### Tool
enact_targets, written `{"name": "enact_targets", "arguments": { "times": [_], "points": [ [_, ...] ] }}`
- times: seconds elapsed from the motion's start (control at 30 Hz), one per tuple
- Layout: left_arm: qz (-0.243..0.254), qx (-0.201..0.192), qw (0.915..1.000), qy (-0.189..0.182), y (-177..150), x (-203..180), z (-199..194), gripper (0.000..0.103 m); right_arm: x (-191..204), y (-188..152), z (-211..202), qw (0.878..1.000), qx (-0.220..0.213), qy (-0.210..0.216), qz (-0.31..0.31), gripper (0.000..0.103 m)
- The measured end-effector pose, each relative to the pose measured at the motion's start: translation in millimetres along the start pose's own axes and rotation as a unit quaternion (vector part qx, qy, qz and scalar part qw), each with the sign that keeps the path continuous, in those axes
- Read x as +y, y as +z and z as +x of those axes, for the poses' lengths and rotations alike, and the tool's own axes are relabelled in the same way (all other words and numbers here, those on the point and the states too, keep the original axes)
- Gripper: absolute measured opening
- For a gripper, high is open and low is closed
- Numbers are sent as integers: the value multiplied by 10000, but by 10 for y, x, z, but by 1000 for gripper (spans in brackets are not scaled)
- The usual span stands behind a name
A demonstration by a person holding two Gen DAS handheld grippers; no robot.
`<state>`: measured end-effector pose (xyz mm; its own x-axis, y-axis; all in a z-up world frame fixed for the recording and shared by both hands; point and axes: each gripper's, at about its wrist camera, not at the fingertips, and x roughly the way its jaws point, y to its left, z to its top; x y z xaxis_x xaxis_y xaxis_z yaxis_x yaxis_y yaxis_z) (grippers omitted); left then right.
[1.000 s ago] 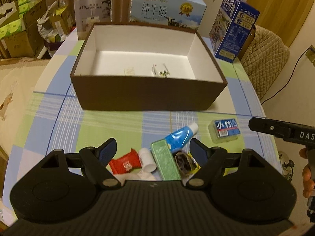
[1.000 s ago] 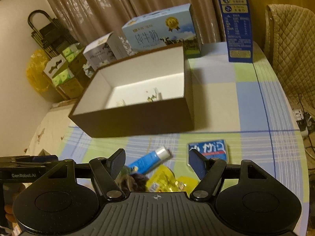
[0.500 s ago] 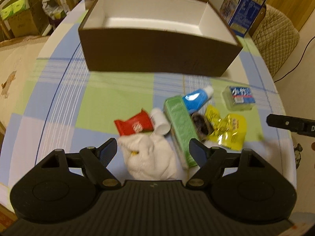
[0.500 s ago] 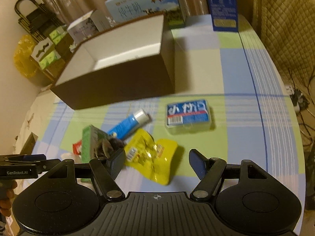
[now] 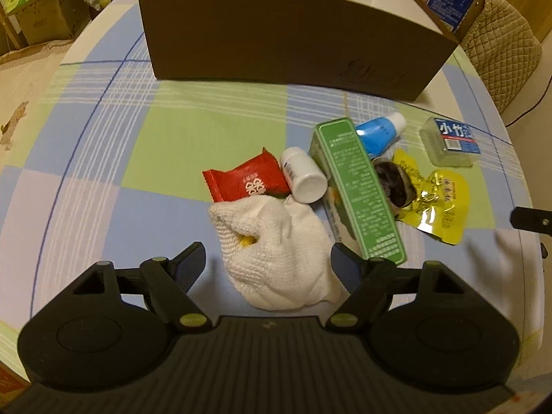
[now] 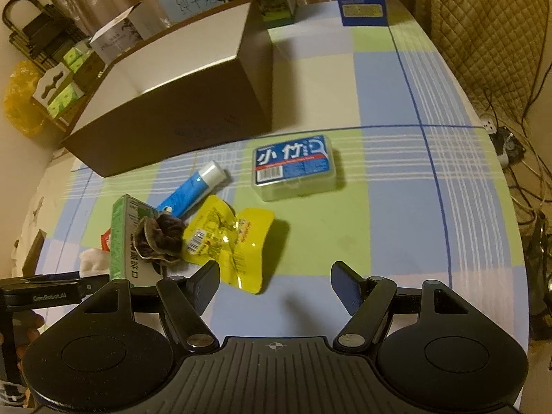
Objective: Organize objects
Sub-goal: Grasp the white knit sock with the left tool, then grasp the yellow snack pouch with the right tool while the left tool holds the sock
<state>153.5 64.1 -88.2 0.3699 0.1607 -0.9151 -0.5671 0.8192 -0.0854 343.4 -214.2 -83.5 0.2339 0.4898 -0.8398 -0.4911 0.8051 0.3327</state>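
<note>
L gripper (image 5: 267,258): jaws spread wide, white cloth (image 5: 276,248) lying between them, not pinched.
R gripper (image 6: 275,279): spread, nothing held, over yellow pouch (image 6: 234,241).
Pile: red packet (image 5: 246,181), white bottle (image 5: 303,176), green box (image 5: 358,189), blue tube (image 5: 377,134), all touching.
Floss box (image 6: 293,165): apart, near brown box (image 5: 293,38).

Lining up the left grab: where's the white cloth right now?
In the left wrist view, the white cloth lies between the open left gripper fingers, just below the red packet and white bottle.
</note>
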Motion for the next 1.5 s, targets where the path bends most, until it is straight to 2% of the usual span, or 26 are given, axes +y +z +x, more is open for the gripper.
{"name": "enact_targets", "arguments": {
  "times": [0.17, 0.33, 0.57, 0.67, 0.8, 1.03, 1.1, 1.17, 1.27, 1.4, 1.43, 1.47, 1.5],
  "points": [
    [-95, -85, 9999, -76, -9, 22, 112, 75, -42, -37, 11, 9999, 28, -65, 71, 69],
    [-40, -163, 9998, -42, -12, -7, 199, 67, -57, -55, 35, 9999, 19, -96, 91, 69],
    [70, -371, 9993, -78, -64, 42, 129, 35, -42, -57, 148, 9999, -3, 97, 64, 69],
    [87, -419, 9990, -115, -86, 71, 80, 29, -16, -54, 229, 9997, -12, 240, 5, 69],
    [129, -449, 9989, -86, -134, 88, -9, 28, 20, -36, 352, 9991, -40, 403, -117, 69],
    [-89, -633, 9980, 11, -162, 251, -247, 28, 64, 24, 574, 9969, -103, 751, -188, 68],
    [-178, -691, 9974, 62, -150, 308, -298, 28, 76, 32, 640, 9959, -105, 865, -241, 65],
    [-255, -725, 9970, 104, -136, 358, -332, 28, 77, 38, 722, 9951, -59, 953, -260, 55],
    [-357, -746, 9964, 167, -124, 423, -363, 28, 76, 26, 827, 9929, -6, 1147, -302, 46],
    [-450, -720, 9961, 229, -129, 470, -369, 28, 70, 10, 865, 9912, -116, 1275, -334, 43],
    [-460, -717, 9961, 240, -128, 479, -371, 28, 60, 15, 874, 9910, -109, 1302, -296, 38],
    [-466, -715, 9960, 251, -131, 485, -372, 28, 44, 18, 887, 9911, -95, 1303, -259, 25],
    [-473, -704, 9960, 262, -127, 486, -372, 28, 34, 20, 897, 9915, -74, 1277, -249, 22]
  ]
}}
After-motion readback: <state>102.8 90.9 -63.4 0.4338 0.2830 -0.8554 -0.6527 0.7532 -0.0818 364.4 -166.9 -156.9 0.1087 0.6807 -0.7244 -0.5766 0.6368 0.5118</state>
